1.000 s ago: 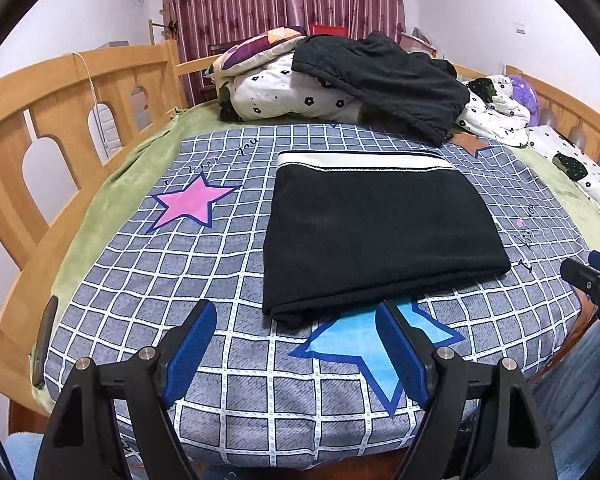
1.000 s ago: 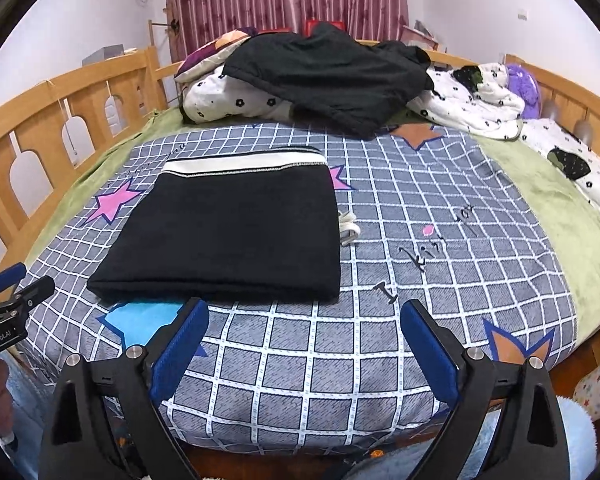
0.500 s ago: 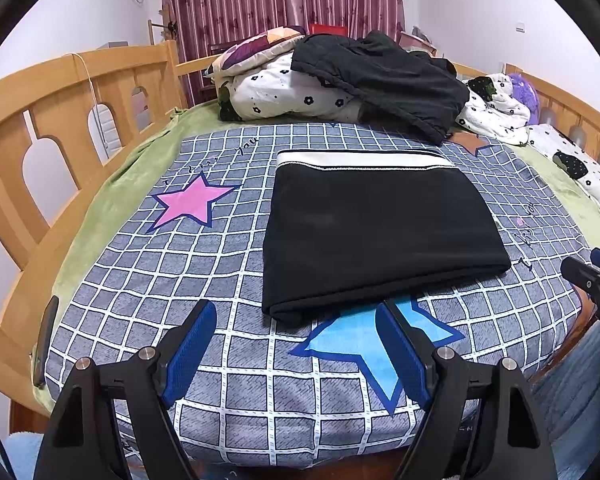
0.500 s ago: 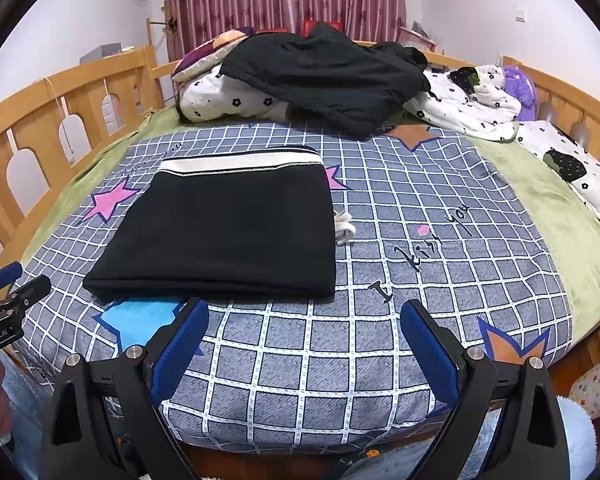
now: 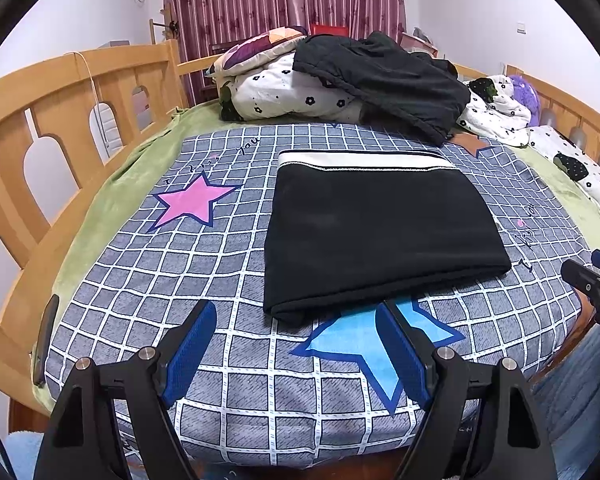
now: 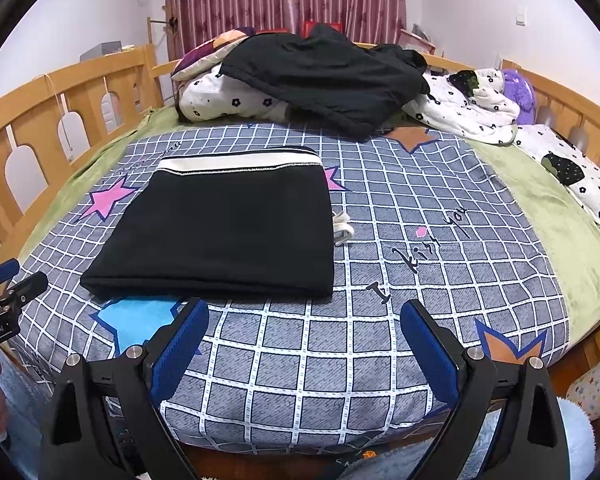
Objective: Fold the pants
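The black pants (image 5: pixel 380 224) lie folded into a flat rectangle on the grey checked bedspread (image 5: pixel 204 280), white waistband at the far end. They also show in the right wrist view (image 6: pixel 228 228), with a white drawstring (image 6: pixel 342 228) poking out at their right edge. My left gripper (image 5: pixel 296 344) is open and empty, held just short of the pants' near folded edge. My right gripper (image 6: pixel 304 344) is open and empty, near the bed's front edge, in front of the pants' right corner. Each gripper shows at the edge of the other's view.
A pile of black clothes (image 5: pixel 384 80) lies on flowered pillows and quilts (image 5: pixel 284 92) at the head of the bed. Wooden rails (image 5: pixel 60 112) run along the left and right sides. A green blanket (image 6: pixel 560 216) borders the bedspread. A purple plush toy (image 6: pixel 520 88) sits far right.
Both grippers have drifted back slightly from the bed, staying open. The folded pants have not moved.
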`<action>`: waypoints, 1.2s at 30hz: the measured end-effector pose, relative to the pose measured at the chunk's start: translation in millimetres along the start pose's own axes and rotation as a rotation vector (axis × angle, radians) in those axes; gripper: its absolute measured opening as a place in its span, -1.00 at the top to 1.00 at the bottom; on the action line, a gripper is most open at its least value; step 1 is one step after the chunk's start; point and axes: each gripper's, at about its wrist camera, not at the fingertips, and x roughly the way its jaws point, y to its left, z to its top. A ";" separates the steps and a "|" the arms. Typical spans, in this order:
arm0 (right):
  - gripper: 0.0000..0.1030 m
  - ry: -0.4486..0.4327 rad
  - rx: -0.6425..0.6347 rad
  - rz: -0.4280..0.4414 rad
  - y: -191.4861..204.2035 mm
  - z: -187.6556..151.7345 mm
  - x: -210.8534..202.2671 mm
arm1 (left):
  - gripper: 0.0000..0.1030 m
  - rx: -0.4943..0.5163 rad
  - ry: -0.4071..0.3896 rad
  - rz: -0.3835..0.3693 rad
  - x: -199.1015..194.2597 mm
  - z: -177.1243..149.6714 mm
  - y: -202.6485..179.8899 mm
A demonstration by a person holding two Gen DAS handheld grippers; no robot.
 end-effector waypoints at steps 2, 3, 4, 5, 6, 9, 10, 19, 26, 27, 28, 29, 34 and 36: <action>-0.85 0.000 0.001 -0.001 1.2 -0.2 -0.1 | -0.57 0.001 -0.002 0.002 -0.9 -0.1 -0.2; -0.85 -0.001 0.000 -0.001 1.2 -0.2 -0.1 | -0.57 0.001 -0.002 0.004 -1.0 0.1 -0.3; -0.85 -0.002 0.000 -0.001 1.8 -0.6 -0.6 | -0.57 0.000 -0.001 0.003 -1.2 0.2 -0.3; -0.85 -0.003 0.000 -0.003 1.8 -0.6 -0.7 | -0.57 -0.001 -0.002 0.002 -1.1 0.1 0.4; -0.85 -0.004 0.000 -0.004 1.5 -0.6 -0.5 | -0.57 -0.003 -0.001 0.002 -1.2 0.0 0.3; -0.85 -0.003 0.002 -0.004 1.8 -0.5 -1.2 | -0.57 -0.006 -0.001 0.002 -1.0 0.2 1.1; -0.85 -0.004 0.000 -0.004 1.6 -0.6 -1.3 | -0.57 -0.006 -0.001 0.002 -1.3 0.3 0.6; -0.85 -0.005 -0.007 -0.012 2.8 -0.2 -1.5 | -0.57 -0.004 -0.002 0.003 -1.2 0.4 2.1; -0.85 -0.009 -0.010 -0.017 2.6 -0.7 -1.9 | -0.57 -0.004 -0.005 0.008 -1.0 0.8 2.2; -0.85 -0.009 -0.011 -0.019 2.5 -0.8 -1.7 | -0.57 -0.006 -0.007 0.010 -1.5 0.8 1.3; -0.85 -0.008 -0.012 -0.020 2.9 -0.7 -1.7 | -0.57 -0.006 -0.008 0.011 -1.7 1.0 1.4; -0.85 -0.009 -0.013 -0.021 2.9 -0.7 -1.7 | -0.57 -0.008 -0.009 0.012 -1.9 1.2 1.2; -0.85 -0.011 -0.017 -0.026 3.5 -0.9 -2.1 | -0.57 -0.018 -0.010 0.015 -1.8 1.2 1.6; -0.85 -0.015 -0.022 -0.029 2.9 -1.4 -3.1 | -0.57 -0.021 -0.009 0.017 -1.5 0.7 1.8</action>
